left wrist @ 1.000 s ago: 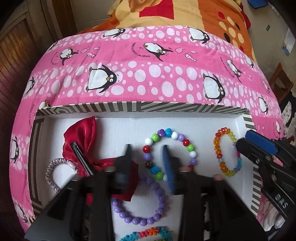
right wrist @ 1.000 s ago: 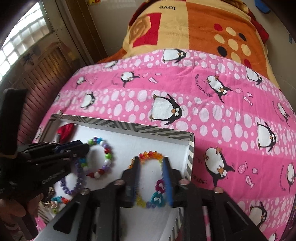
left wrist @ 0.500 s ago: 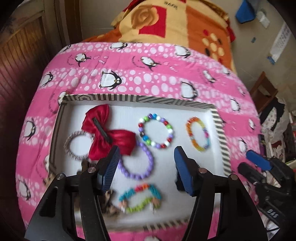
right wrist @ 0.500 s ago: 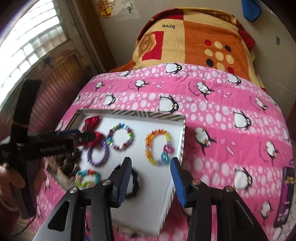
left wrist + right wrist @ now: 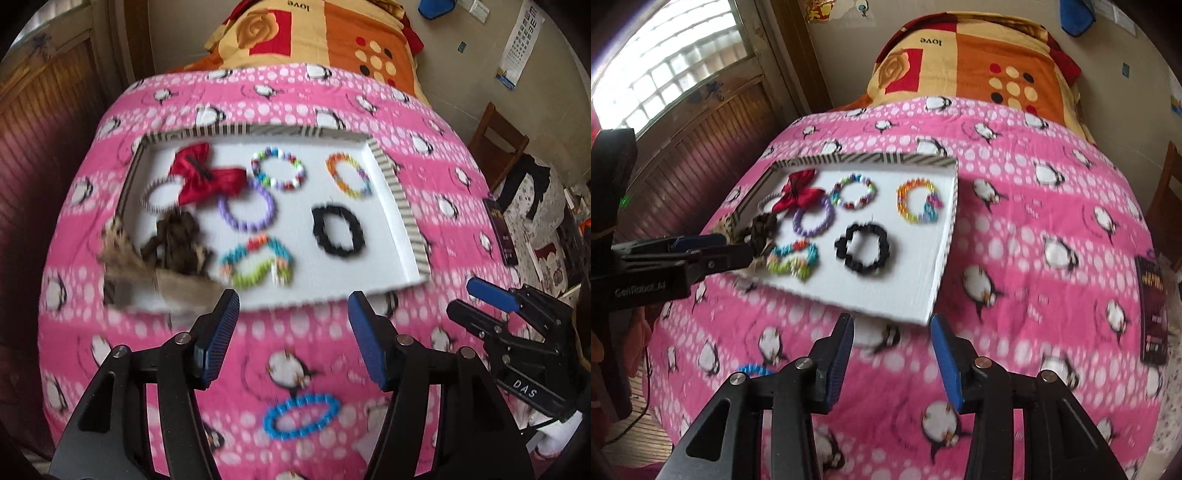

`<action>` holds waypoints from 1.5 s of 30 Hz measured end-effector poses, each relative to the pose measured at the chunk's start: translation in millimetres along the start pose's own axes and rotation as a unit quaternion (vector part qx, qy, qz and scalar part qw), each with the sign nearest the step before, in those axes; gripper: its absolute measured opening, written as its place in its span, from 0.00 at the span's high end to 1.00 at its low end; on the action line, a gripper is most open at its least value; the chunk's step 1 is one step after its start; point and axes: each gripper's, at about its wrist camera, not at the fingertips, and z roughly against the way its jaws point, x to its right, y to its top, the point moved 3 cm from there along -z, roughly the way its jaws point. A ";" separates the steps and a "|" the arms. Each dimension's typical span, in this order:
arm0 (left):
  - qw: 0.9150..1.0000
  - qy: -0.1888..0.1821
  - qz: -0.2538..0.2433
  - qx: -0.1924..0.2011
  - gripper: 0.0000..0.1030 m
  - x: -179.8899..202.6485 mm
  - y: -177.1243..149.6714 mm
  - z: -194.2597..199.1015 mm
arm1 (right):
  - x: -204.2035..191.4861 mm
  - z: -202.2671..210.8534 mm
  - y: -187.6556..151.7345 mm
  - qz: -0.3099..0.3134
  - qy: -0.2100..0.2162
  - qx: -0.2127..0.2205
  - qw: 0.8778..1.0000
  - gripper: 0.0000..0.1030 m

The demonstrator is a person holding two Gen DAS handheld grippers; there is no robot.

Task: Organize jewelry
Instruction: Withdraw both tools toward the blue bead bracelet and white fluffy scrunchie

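Note:
A white tray with a striped rim (image 5: 399, 206) lies on the pink penguin bedspread. In it are a red bow (image 5: 207, 177), a purple bead bracelet (image 5: 246, 210), a multicoloured bead bracelet (image 5: 277, 173), an orange-mixed bracelet (image 5: 349, 175), a black scrunchie (image 5: 338, 230), a teal-green bracelet (image 5: 256, 264) and a brown hair tie (image 5: 177, 240). A blue bracelet (image 5: 301, 415) lies on the bedspread in front of the tray. My left gripper (image 5: 291, 299) hangs open and empty above the tray's near edge. My right gripper (image 5: 892, 321) is open and empty near the tray's front right corner (image 5: 929, 317).
A dark booklet (image 5: 1152, 310) lies on the bedspread at the right. An orange patterned blanket (image 5: 979, 59) covers the far end of the bed. A wooden chair (image 5: 498, 144) stands beyond the right side, wood panelling (image 5: 701, 147) on the left.
Both grippers have pulled back and up from inside the tray to its near edge, and both sets of jaws have widened. The bow and bracelets stay in the tray.

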 end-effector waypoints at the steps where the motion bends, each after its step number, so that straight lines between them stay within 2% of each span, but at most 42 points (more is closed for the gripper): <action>1: 1.000 -0.001 0.002 -0.003 0.41 -0.1 -3.9 -0.5 | -0.6 1.4 -6.4 -0.002 0.002 -0.002 1.000 0.60; 5: 1.000 -0.004 0.013 -0.013 0.41 0.2 -25.4 3.9 | -4.9 5.4 -22.3 -0.002 0.002 -0.012 1.000 0.60; 17: 0.999 0.006 0.036 -0.003 0.41 -7.6 -70.1 26.5 | -15.8 27.0 -55.1 0.008 0.000 -0.014 1.000 0.60; 26: 0.999 0.035 0.037 0.002 0.41 -10.0 -101.4 30.9 | -23.3 32.3 -78.5 0.009 -0.001 -0.024 1.000 0.59; 38: 0.997 0.060 0.037 0.003 0.41 -11.7 -128.1 30.1 | -39.8 35.2 -105.4 0.016 0.008 -0.041 0.999 0.59; 45: 0.997 0.055 0.052 0.007 0.41 -16.8 -133.9 30.0 | -48.9 35.7 -115.9 0.027 0.013 -0.049 0.998 0.59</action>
